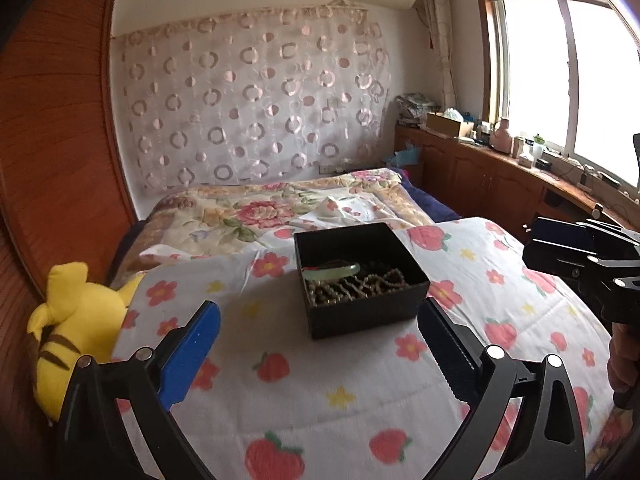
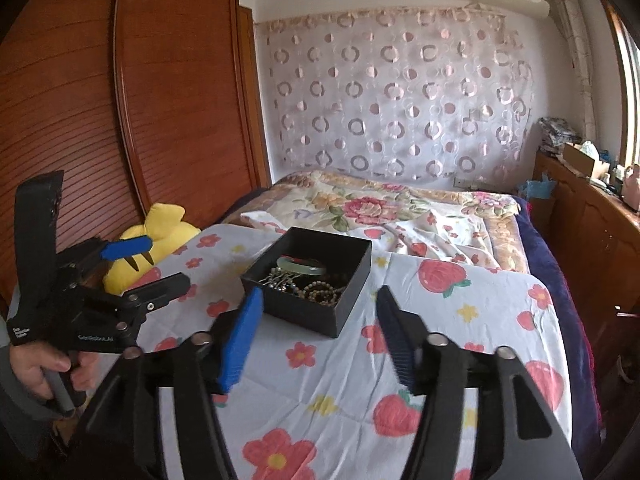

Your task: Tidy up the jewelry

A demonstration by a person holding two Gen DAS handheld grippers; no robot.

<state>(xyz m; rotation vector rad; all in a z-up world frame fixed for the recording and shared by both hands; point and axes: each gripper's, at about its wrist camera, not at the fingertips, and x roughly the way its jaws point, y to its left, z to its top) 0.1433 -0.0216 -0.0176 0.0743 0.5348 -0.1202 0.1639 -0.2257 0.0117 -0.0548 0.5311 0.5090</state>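
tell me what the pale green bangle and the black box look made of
The pale green ring-shaped bangle looks like polished jade or glass: translucent, milky and glossy, though resin is possible. The square black open-top box looks like matte cardboard or paperboard: thin, straight walls with no shine.

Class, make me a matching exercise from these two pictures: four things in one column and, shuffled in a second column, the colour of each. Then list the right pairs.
Things:
1. box
2. bangle
3. plush toy
4. wardrobe

Colours:
A. yellow with dark stripes
B. reddish-brown wood
C. black
D. pale green

Right pairs: 1-C, 2-D, 3-A, 4-B.

The bangle lies inside the open box on the strawberry-print quilt, together with strings of beads.
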